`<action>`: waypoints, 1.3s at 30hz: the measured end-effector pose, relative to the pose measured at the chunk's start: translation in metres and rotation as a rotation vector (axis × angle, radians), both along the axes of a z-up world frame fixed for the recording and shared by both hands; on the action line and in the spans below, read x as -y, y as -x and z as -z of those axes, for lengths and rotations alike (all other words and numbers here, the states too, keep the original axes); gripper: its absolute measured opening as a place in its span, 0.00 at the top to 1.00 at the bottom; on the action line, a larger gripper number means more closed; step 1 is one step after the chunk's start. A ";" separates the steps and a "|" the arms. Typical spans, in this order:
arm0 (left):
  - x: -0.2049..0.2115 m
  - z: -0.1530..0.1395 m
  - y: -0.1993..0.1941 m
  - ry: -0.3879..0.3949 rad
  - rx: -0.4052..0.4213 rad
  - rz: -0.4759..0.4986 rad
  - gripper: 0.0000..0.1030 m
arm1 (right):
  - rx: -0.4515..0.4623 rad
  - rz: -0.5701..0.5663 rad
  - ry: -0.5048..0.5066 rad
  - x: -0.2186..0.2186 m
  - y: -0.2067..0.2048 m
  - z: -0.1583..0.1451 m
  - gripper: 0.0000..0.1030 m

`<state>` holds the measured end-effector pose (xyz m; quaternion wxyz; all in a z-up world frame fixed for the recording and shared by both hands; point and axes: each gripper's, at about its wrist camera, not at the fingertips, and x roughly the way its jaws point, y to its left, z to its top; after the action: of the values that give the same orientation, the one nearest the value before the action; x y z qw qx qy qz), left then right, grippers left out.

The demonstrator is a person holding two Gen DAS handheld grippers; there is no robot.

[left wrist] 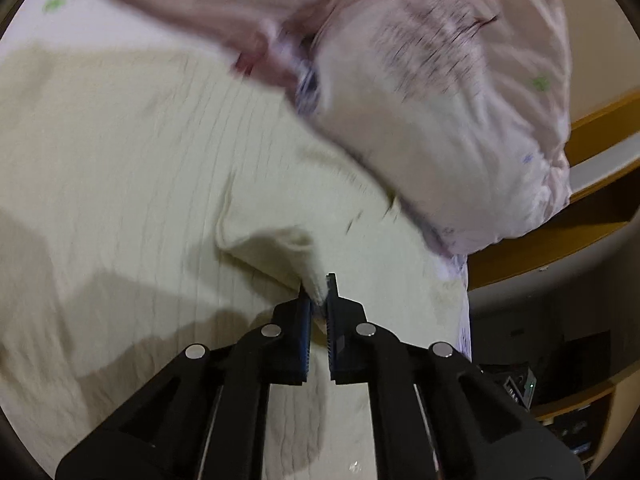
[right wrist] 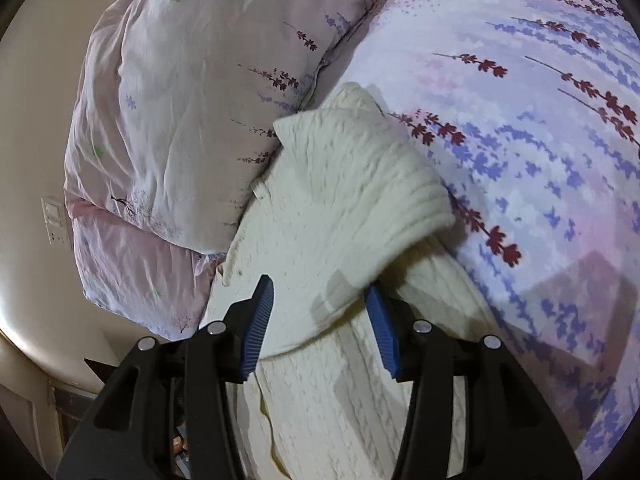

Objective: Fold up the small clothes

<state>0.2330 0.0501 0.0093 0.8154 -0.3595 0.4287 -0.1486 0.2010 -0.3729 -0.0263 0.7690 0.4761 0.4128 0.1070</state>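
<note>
Fingers (left wrist: 318,296) on left pinching thin fold of cream knit sweater (right wrist: 340,208), spread on floral bed (right wrist: 540,140); right fingers (right wrist: 320,304) wide, empty, hovering at sweater's 6 o'clock; small bite, likely slipping if tugged

— What is seen of the sweater (right wrist: 332,208)?

— A cream cable-knit is shown, spread across a floral sheet. In the right wrist view its ribbed cuff or hem (right wrist: 416,200) is folded back over the body, and the knit's far corner is pressed against a pink pillow.

— And in the left wrist view?

— The sweater (left wrist: 152,168) is blurred there, though vertical ribs can be made out. A small fold of knit (left wrist: 280,248) is raised from the flat cloth and drawn to a point, pinched at its tip. The rest is laid flat, with its upper edge tucked under the pillow.
</note>
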 end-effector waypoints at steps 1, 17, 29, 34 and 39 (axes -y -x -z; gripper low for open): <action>-0.006 -0.010 0.002 -0.009 0.034 -0.007 0.95 | 0.002 -0.001 0.003 -0.002 0.000 -0.001 0.53; -0.055 0.008 0.020 -0.178 -0.004 -0.097 0.95 | 0.027 0.139 0.442 -0.028 -0.010 -0.019 0.95; -0.079 -0.030 0.080 -0.207 0.113 -0.141 0.32 | 0.056 0.023 0.654 -0.073 0.020 -0.068 0.64; -0.124 -0.032 0.146 -0.187 0.106 -0.229 0.31 | 0.134 -0.302 0.703 -0.154 -0.003 -0.077 0.64; -0.165 -0.013 0.196 -0.110 0.036 -0.368 0.31 | 0.213 -0.518 0.834 -0.240 -0.019 -0.068 0.64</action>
<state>0.0366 0.2156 0.0223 0.8547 -0.3839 0.3488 0.0203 0.2200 -0.1326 0.0415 0.8800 -0.0035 0.4442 0.1683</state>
